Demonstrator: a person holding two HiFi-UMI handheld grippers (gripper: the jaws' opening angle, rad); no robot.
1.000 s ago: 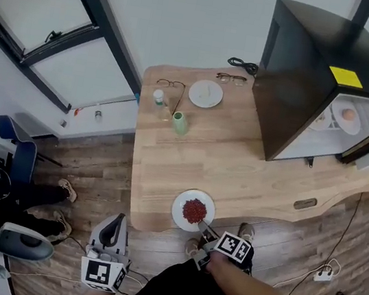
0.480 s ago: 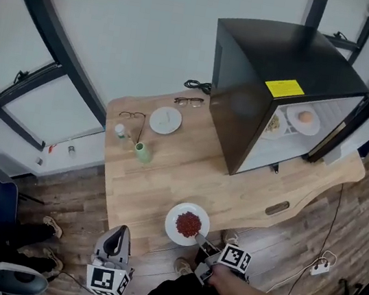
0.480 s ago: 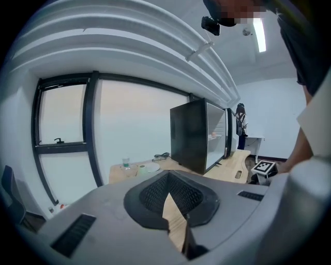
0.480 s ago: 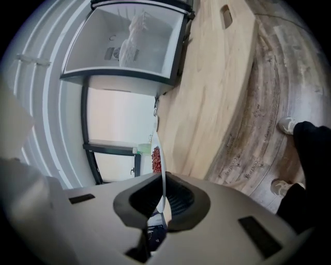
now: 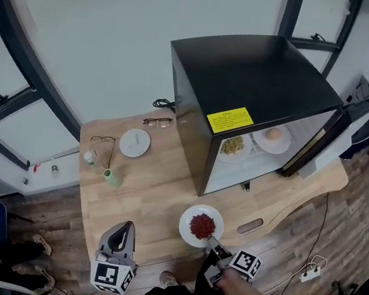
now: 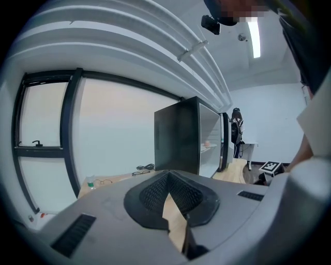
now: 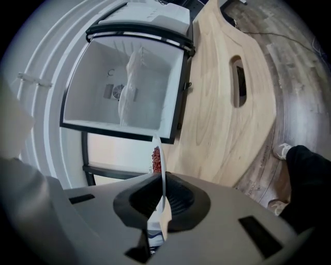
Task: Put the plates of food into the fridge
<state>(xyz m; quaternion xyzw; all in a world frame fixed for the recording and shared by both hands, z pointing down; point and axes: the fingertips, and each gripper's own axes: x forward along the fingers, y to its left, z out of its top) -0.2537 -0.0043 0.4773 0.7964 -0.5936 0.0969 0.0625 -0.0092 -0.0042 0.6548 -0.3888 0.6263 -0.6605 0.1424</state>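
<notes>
The right claw [image 5: 212, 242] is clamped on the rim of the plate of red food [image 5: 200, 225], which sits over the wooden bench [image 5: 149, 193] just in front of the fridge [image 5: 250, 84]. The fridge's door [image 5: 317, 140] is swung wide, and on the shelf inside sit two plates, one with yellowish food [image 5: 233, 145] and one with a round pale item [image 5: 274, 136]. The left claw [image 5: 124, 230] hovers by the bench edge, well left of the fridge, with jaws together and nothing between them. Left of the fridge lie an empty white plate [image 5: 134, 142], two pairs of glasses [image 5: 103, 141], a small bottle [image 5: 89, 157] and a green cup [image 5: 110, 177].
</notes>
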